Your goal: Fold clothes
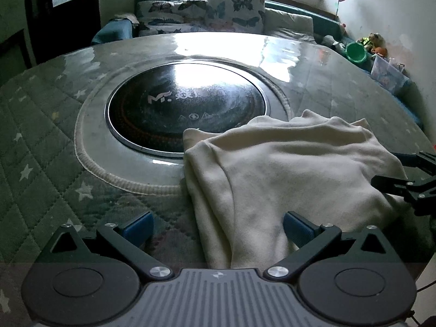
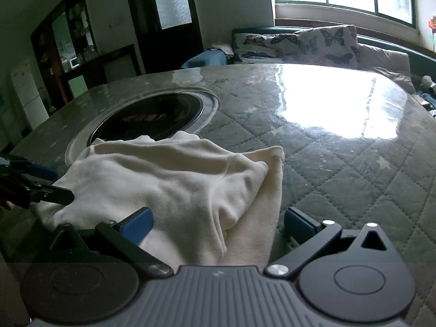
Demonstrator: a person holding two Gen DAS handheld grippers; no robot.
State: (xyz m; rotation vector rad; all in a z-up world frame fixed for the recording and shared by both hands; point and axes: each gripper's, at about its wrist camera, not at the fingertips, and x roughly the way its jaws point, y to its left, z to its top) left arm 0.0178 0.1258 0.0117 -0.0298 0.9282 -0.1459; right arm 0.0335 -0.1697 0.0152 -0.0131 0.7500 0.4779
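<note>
A cream-white garment [image 1: 286, 169] lies bunched and partly folded on the quilted table, its far edge over the rim of the black round cooktop. My left gripper [image 1: 218, 229] is open, its blue pads astride the garment's near left corner. My right gripper [image 2: 218, 226] is open too, its pads either side of the garment's [image 2: 169, 179] near right edge. Each gripper shows in the other's view: the right one at the right edge [image 1: 408, 179], the left one at the left edge [image 2: 32, 179].
The table [image 1: 41, 141] has a green star-quilted cover under glossy plastic. A black round cooktop [image 1: 185, 109] sits in its middle. Beyond are a sofa with butterfly cushions [image 1: 201, 13], a green bucket [image 1: 355, 51] and a clear box of toys [image 1: 387, 73] at the right.
</note>
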